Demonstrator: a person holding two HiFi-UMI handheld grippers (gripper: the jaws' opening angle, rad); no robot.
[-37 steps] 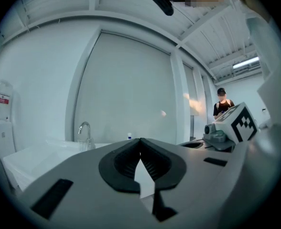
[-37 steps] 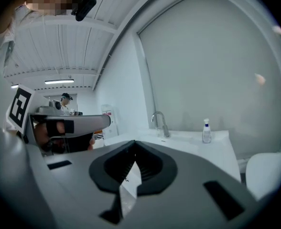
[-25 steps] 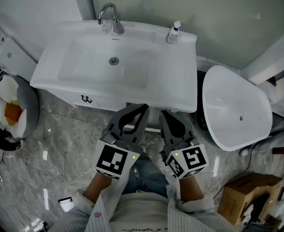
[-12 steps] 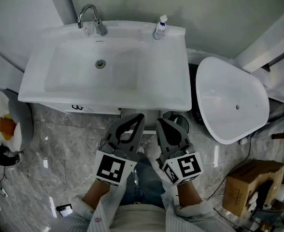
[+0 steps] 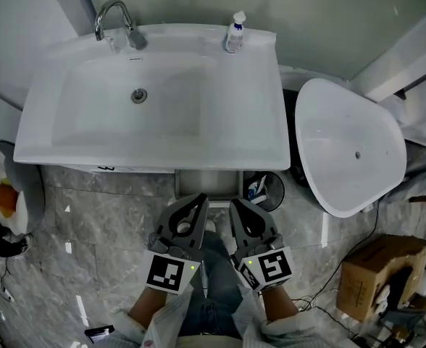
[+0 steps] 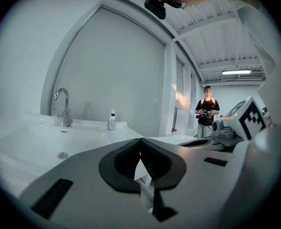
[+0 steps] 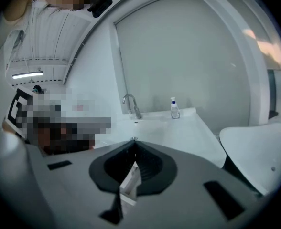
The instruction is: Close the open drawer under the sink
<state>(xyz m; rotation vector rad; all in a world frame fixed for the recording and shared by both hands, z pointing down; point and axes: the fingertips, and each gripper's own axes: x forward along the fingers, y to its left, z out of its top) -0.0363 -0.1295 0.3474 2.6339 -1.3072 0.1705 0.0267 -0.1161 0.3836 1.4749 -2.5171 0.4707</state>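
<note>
A white rectangular ceramic sink [image 5: 253,107] fills the left and middle. Under its front edge a grey drawer [image 5: 207,180] juts open. Near the drawer's front, the left claw [image 5: 198,198] is pressed together on nothing, and so is the right claw [image 5: 235,204]. A round black bin [image 5: 264,190] stands just right of the drawer.

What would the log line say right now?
drawer: open | left hand-held gripper: shut | right hand-held gripper: shut | both pointed at drawer
</note>
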